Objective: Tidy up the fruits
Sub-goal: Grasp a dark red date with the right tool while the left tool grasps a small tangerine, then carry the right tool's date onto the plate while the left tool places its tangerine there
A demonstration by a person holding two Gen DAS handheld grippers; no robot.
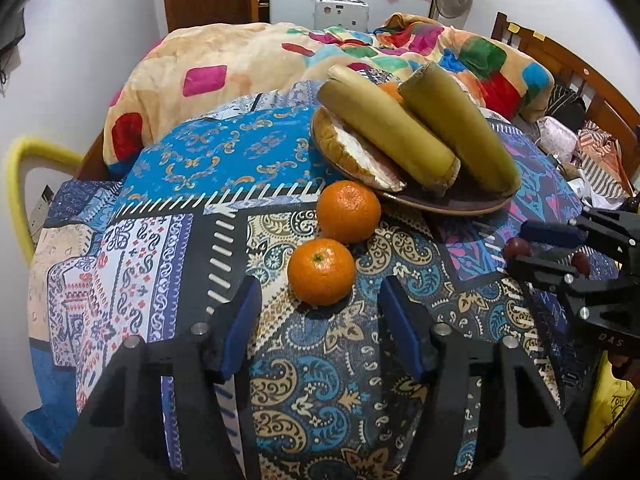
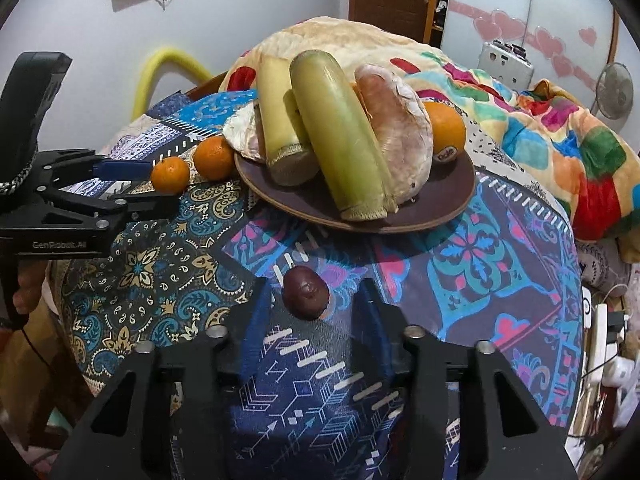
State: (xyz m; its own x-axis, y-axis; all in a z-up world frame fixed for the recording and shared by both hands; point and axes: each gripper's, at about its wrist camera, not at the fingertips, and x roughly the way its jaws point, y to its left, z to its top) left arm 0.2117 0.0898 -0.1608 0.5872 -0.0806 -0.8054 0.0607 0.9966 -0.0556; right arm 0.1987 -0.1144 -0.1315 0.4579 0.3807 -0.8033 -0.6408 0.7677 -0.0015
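Oranges (image 1: 321,271) (image 1: 348,211) sit touching on the patterned cloth (image 1: 168,236) beside the loaded plate (image 2: 448,196); the left gripper (image 1: 320,312) gapes empty around the nearer, the right gripper (image 2: 314,300) wide open around a dark plum (image 2: 306,293).

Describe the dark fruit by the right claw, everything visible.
The plum is small, rounded, deep maroon, with a dull, slightly glossy skin and a dimpled end facing the right wrist camera. It lies alone on the patterned cloth, short of the plate, between the open right claw tips. Whether a finger touches it is unclear.
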